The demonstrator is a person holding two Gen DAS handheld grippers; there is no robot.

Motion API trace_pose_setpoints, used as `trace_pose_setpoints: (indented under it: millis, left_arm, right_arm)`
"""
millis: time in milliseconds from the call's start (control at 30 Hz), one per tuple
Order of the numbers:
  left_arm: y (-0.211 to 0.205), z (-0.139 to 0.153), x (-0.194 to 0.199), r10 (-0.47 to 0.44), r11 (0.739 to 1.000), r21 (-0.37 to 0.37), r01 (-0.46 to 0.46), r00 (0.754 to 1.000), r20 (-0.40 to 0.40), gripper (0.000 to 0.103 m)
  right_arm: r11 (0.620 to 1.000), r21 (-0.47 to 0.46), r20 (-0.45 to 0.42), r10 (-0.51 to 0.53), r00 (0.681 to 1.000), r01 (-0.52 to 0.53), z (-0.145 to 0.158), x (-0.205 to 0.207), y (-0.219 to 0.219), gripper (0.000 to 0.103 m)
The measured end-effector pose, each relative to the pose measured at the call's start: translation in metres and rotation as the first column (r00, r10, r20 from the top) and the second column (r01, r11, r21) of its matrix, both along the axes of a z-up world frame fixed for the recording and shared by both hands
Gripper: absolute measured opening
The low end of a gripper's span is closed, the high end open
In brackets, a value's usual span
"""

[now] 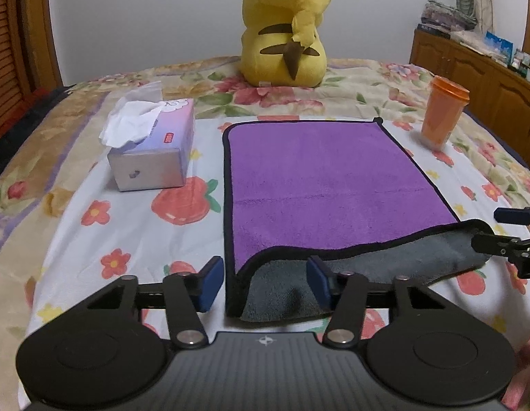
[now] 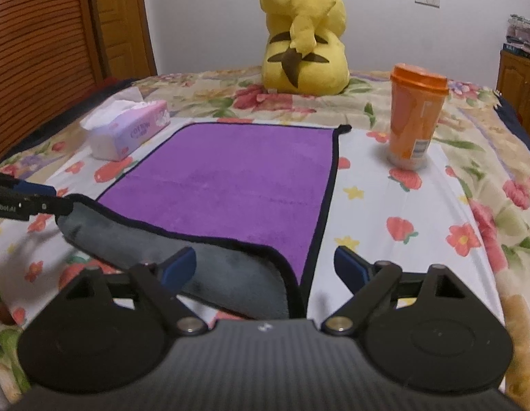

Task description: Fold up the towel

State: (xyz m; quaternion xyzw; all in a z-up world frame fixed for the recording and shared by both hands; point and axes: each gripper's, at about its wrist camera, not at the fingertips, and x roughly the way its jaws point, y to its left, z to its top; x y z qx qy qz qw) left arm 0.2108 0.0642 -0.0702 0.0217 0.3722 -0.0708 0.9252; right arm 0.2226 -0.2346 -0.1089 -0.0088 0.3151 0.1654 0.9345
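Observation:
A purple towel (image 1: 326,178) with black trim and a grey underside lies flat on the bed; it also shows in the right wrist view (image 2: 230,181). Its near edge is turned up, showing grey (image 1: 285,284). My left gripper (image 1: 265,282) is open, its blue pads either side of the towel's near left corner. My right gripper (image 2: 265,269) is open around the near right corner. Each gripper's tips show at the edge of the other view, next to the raised grey edge (image 2: 103,233).
A tissue box (image 1: 151,144) stands left of the towel. An orange cup (image 1: 443,116) stands to its right. A yellow plush toy (image 1: 285,30) sits at the back. A wooden cabinet (image 1: 477,78) lines the right wall.

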Motion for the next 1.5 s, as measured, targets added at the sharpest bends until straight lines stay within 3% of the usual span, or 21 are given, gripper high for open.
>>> trace_pose_setpoints:
  millis: [467,667,933,1033,1200,1300,1367,1500]
  left_arm:
    - [0.003,-0.012,0.009,0.001,1.0,-0.023,-0.002,0.999,-0.043,0.043]
    - [0.006,-0.016,0.011,0.002,0.998,-0.062,-0.006,0.998,-0.068,0.036]
    - [0.003,-0.022,0.01,-0.003,1.0,-0.015,0.002,0.997,-0.08,0.034]
    - [0.003,-0.024,0.01,-0.003,1.0,-0.001,0.003,0.996,-0.086,0.03]
    - [0.004,-0.027,0.01,-0.008,1.0,-0.011,0.006,0.995,-0.104,0.015]
    - [0.003,-0.026,0.01,-0.01,1.0,-0.013,0.009,0.995,-0.101,0.011]
    - [0.001,-0.025,0.009,-0.011,1.0,-0.009,0.01,0.996,-0.092,0.011]
    - [-0.001,-0.02,0.007,-0.014,1.0,-0.001,0.014,0.998,-0.069,0.01]
  right_arm:
    - [0.999,0.041,-0.098,0.03,0.995,-0.026,-0.014,0.016,-0.003,0.075]
    - [0.997,0.058,-0.132,0.053,0.99,-0.046,-0.017,0.018,-0.004,0.06]
    - [0.996,0.071,-0.16,0.064,0.985,-0.053,-0.018,0.021,-0.007,0.042]
    - [0.996,0.072,-0.16,0.063,0.985,-0.052,-0.017,0.021,-0.008,0.032]
    - [0.997,0.061,-0.161,0.057,0.985,-0.048,-0.018,0.023,-0.009,0.025]
    - [0.996,0.066,-0.163,0.062,0.985,-0.052,-0.018,0.023,-0.01,0.019]
    - [0.996,0.065,-0.161,0.069,0.984,-0.059,-0.018,0.023,-0.01,0.009]
    - [0.997,0.043,-0.141,0.073,0.987,-0.068,-0.018,0.022,-0.008,0.008]
